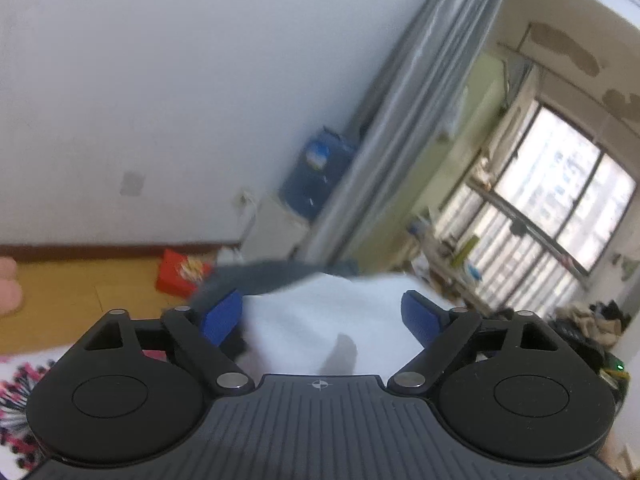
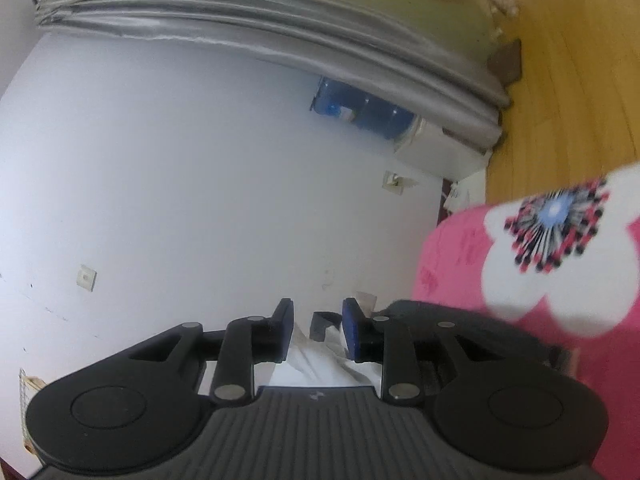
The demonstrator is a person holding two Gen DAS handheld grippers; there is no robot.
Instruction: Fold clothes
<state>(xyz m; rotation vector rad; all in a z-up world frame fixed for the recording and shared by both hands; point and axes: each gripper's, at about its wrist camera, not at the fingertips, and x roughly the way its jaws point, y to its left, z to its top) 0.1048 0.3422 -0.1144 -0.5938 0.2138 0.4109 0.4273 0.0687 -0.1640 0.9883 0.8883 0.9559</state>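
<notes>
Blue pads (image 1: pixel 420 316) of my left gripper (image 1: pixel 322 314) stand wide apart in the left wrist view, with a white garment (image 1: pixel 320 320) bulging up between them but pressed by neither pad, a grey band of it (image 1: pixel 272 276) running along its far edge. My right gripper (image 2: pixel 318 330), tilted hard so that the wall and grey curtain (image 2: pixel 280 40) run sideways, has its jaws drawn in narrow with white cloth (image 2: pixel 316 360) between them; whether the pads bite on it I cannot tell. A pink bedspread with a white flower print (image 2: pixel 552 256) lies beside the right gripper, and the garment seems to rest at that bed's edge. A blue water jug (image 1: pixel 316 172) and a red box (image 1: pixel 180 272) sit by the far wall, well apart from the work. As I judge it, the step is taking hold of the garment for a fold: the left pads should close on a single edge, not a bunch, and both hands should lift evenly so the cloth hangs flat before it is laid down.
</notes>
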